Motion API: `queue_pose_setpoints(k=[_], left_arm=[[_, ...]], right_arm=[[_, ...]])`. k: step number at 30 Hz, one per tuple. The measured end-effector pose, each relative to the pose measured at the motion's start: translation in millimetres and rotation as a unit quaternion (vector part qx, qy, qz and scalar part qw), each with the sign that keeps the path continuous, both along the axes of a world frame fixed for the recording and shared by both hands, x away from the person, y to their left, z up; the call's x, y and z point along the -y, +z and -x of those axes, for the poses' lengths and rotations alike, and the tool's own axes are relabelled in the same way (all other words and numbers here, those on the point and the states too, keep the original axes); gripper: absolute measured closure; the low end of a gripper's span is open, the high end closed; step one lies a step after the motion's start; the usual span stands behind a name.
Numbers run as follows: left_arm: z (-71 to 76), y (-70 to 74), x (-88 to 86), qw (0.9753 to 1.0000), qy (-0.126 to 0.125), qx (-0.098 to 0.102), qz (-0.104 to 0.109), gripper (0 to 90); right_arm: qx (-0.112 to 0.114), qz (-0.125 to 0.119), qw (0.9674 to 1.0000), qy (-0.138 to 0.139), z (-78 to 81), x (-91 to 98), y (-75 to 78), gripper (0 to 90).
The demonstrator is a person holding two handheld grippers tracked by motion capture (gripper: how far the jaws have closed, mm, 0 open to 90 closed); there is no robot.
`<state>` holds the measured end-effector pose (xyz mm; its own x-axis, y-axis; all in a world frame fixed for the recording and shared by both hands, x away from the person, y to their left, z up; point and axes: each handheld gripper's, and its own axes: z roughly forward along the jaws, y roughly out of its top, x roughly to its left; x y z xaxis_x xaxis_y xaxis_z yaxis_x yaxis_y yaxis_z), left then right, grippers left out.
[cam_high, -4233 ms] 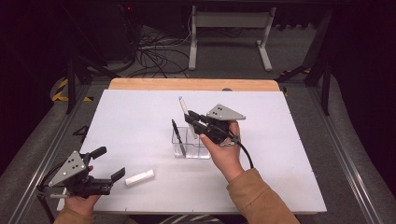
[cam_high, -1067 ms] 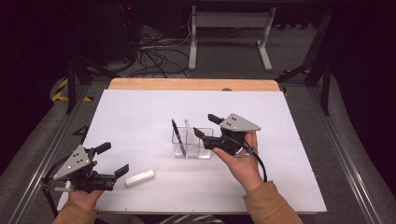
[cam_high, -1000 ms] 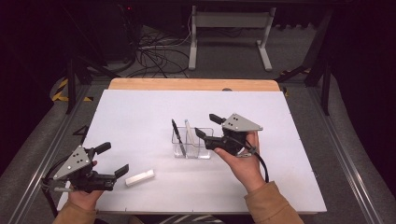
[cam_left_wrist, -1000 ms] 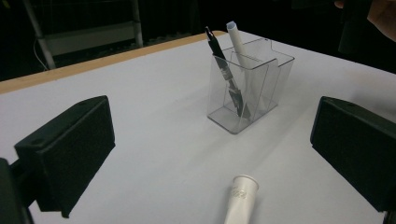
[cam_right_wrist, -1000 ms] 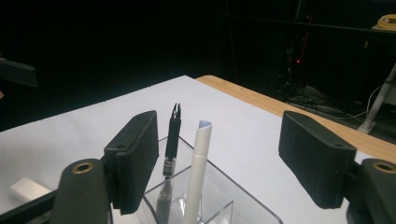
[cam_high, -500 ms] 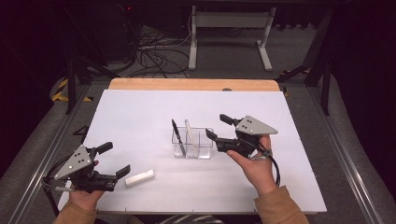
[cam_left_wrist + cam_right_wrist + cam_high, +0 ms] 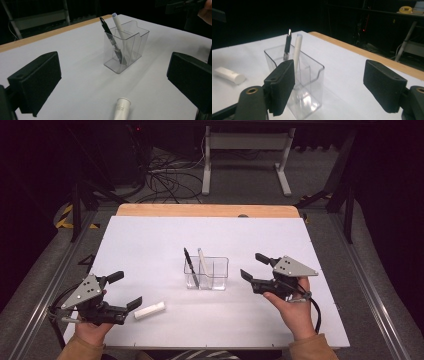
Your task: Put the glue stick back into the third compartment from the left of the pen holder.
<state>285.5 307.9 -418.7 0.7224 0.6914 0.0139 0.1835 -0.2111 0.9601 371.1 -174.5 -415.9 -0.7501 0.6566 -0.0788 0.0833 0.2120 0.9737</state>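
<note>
Two pens now stand in the clear holder [image 7: 206,273]; going left to right, our left gripper [image 7: 120,291] sits spread beside the white tube [image 7: 149,310] on the worktop [image 7: 150,240], our right gripper [image 7: 255,266], spread and empty, has backed off the holder — tube likely next

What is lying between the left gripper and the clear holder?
In the high view, a white tube lies on the table between the left gripper and the clear holder.
</note>
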Motion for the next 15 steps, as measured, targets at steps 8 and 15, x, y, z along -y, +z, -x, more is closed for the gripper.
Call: queue_pose_setpoints(k=[8, 15], left_arm=[[0.8, 4.3, 5.3, 0.9998, -0.005, 0.002, -0.017, 0.2], [-0.9, 6.8, 9.8, 0.9995, -0.007, -0.008, -0.031, 0.2]], right_arm=[[-0.005, 0.014, 0.9998, -0.012, 5.1, 23.2, -15.2, 25.3], [-0.015, 0.015, 0.9996, -0.017, 11.3, 37.2, -26.7, 23.7]])
